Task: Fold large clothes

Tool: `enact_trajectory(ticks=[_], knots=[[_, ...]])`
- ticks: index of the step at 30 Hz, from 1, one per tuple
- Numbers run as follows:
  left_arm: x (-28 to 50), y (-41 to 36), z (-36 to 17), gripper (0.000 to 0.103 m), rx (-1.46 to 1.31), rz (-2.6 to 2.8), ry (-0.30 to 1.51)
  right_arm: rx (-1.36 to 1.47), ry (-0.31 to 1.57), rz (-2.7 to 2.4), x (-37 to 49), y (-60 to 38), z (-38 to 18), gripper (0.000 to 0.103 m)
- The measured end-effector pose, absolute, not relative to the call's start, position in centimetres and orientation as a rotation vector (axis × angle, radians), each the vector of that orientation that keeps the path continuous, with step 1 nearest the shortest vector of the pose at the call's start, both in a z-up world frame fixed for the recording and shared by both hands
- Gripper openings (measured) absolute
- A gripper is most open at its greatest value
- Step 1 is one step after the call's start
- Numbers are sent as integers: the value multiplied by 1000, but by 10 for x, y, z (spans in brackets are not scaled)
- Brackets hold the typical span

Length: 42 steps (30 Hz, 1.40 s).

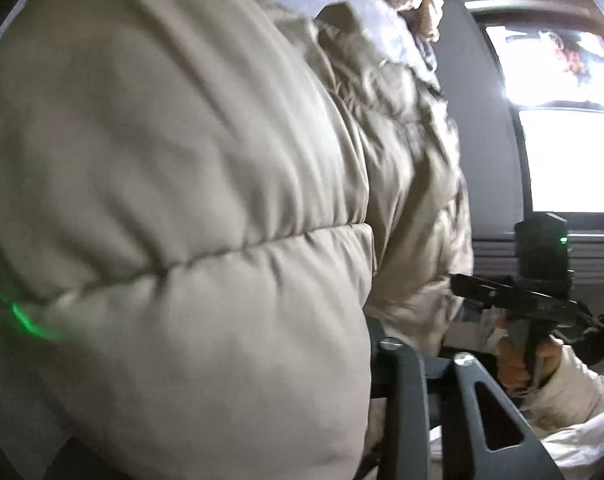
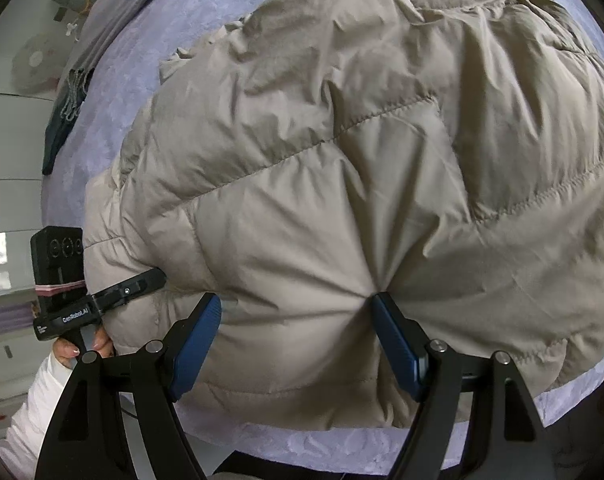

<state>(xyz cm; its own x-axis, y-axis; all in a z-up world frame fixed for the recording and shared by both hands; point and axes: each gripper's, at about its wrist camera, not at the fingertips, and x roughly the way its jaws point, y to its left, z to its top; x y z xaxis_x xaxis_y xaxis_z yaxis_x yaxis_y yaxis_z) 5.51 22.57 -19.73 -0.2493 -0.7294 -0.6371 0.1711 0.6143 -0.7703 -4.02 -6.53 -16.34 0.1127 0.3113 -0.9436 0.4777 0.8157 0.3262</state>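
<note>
The lavender bedspread (image 2: 222, 20) takes up most of the scene, and the beige puffer jacket (image 2: 341, 160) lies spread over the middle of it, its near hem bulging toward me at the near edge of the bed.

My right gripper (image 2: 298, 340) points down onto that near hem. Its blue pads (image 2: 196, 340) stand wide apart with a thick roll of quilted padding pinched between them; the fabric puckers into the right-hand pad, so I judge this a grip on the jacket.

My left gripper (image 2: 142, 284) is at the jacket's near left edge, its tip buried in the folds. In its own view the padding swallows the fingertips, so I cannot tell whether they bite on cloth or stand free.

A dark folded garment (image 2: 62, 120) lies at the far left edge of the bed, well apart.

The risk, as I judge it, is the slippery shell. If the left fingers have caught only an outer wrinkle, lifting could let the padding slide out and the fold collapse unevenly. Trapped air could also spring the fold back open.
</note>
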Motion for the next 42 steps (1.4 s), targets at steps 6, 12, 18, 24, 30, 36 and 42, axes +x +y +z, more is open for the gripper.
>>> enact_trajectory(ticks=[6,12,18,24,30,36,42], knots=[[50,231,-143,32,-576,-936,1536,567,1367,-157,-37,-81,-135,44],[36,201,-80,32,-524,-894,1488,512,1302,-102,-4,-104,-143,15],[19,136,-31,32,-413,-791,1498,555,1309,1,32,-112,-180,13],[17,65,-14,32,-346,-752,1512,648,1331,44,41,-130,-206,4],[18,17,-11,40,-305,-809,1548,772,1319,67,18,-158,-193,2],[24,-32,-30,76,-412,-932,1621,864,1227,13,-46,-204,-157,4],[20,-84,-57,77,-398,-1086,1662,975,1156,-88,-112,-240,-142,6]])
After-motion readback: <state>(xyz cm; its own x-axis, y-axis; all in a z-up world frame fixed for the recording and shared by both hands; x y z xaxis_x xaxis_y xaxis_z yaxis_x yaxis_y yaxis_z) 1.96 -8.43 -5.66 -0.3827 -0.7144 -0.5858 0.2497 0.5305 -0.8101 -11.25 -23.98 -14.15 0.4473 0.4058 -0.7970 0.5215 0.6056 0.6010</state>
